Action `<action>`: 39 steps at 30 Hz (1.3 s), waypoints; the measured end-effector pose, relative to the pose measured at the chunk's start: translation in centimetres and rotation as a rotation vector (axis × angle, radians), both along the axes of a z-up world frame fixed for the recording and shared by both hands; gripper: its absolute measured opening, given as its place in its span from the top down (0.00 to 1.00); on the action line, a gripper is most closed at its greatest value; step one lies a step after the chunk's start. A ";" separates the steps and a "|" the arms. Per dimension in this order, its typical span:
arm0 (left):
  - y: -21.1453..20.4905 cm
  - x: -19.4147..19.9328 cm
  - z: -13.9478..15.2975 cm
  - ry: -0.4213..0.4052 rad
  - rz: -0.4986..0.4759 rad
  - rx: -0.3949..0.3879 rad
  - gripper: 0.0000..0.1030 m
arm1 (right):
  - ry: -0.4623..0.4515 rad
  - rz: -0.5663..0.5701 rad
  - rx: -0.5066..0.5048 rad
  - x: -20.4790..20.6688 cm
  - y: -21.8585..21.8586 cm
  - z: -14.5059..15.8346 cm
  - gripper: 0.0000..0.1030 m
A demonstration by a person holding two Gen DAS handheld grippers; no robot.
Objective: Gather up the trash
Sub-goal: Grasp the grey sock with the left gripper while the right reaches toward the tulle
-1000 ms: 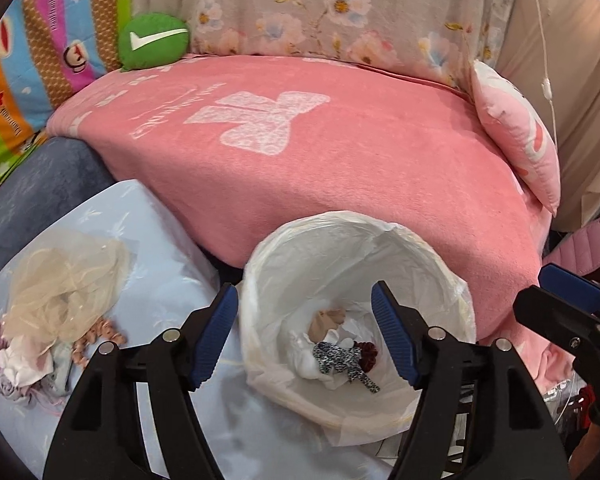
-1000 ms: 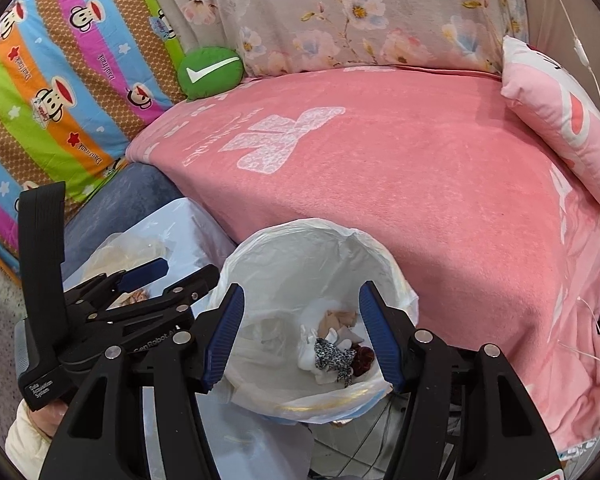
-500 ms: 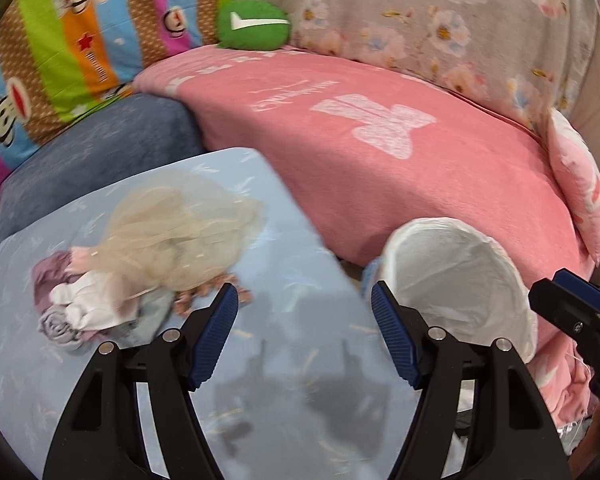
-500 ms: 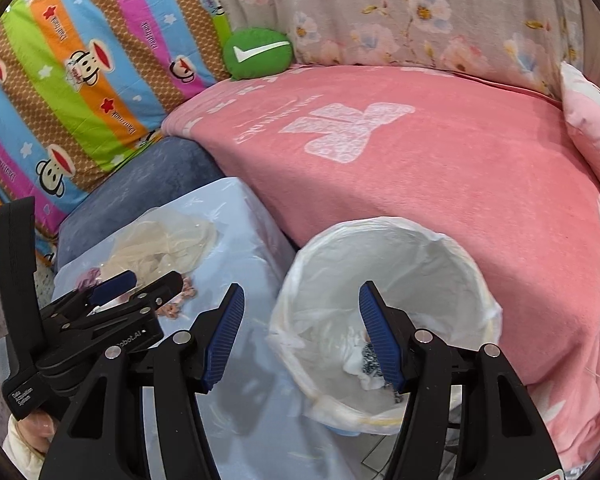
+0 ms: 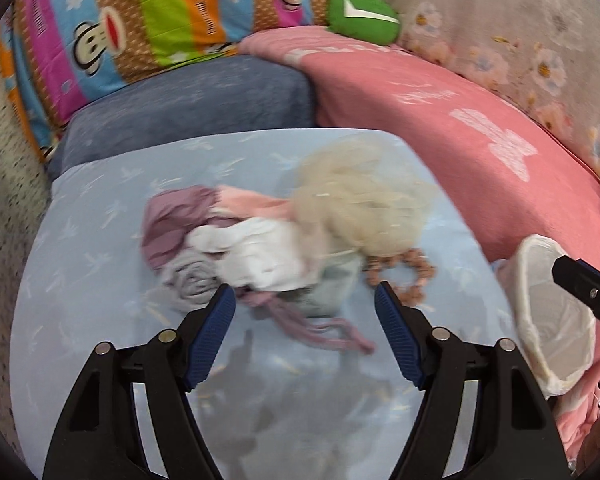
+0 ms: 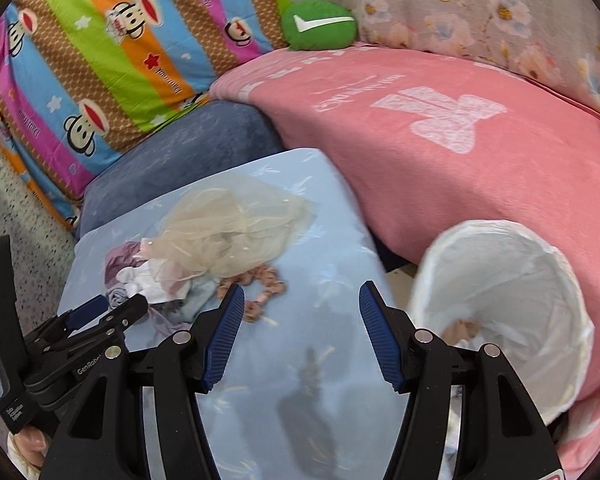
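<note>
Beside pink blanket (image 6: 440,152), rag pile (image 5: 284,240), bin (image 6: 500,300)

Both views ride on hand-held grippers and look forward and steeply down along their own blue-padded fingers, with fisheye bending at the edges. The left wrist view sits close above the pale blue table (image 5: 80,280), facing the heap of scraps (image 5: 268,240) almost head-on, with the bin (image 5: 548,320) cut off at its right edge. The right wrist view stands further right and slightly further back: the bin (image 6: 500,280) fills its lower right, the heap (image 6: 204,256) lies to its left, and the left gripper (image 6: 96,312) shows at its lower left. Both share the table, heap, bin, pink blanket (image 5: 480,128) and green cushion (image 6: 320,24).
</note>
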State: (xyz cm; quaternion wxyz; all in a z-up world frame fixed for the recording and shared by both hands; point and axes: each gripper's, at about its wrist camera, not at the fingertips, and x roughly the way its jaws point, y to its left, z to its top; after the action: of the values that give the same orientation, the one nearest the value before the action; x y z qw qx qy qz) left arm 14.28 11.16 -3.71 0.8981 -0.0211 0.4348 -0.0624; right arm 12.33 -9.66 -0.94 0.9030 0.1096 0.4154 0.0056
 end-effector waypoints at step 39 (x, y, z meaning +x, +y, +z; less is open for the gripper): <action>6.5 2.0 -1.1 0.083 0.020 -0.192 0.83 | 0.013 0.101 0.054 9.3 9.7 -2.1 0.94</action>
State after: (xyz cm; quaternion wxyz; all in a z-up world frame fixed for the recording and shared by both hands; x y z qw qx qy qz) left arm 16.28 17.66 -4.76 0.8738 -0.1139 0.4634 -0.0941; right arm 21.60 0.03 -3.06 0.8955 0.1128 0.4261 0.0617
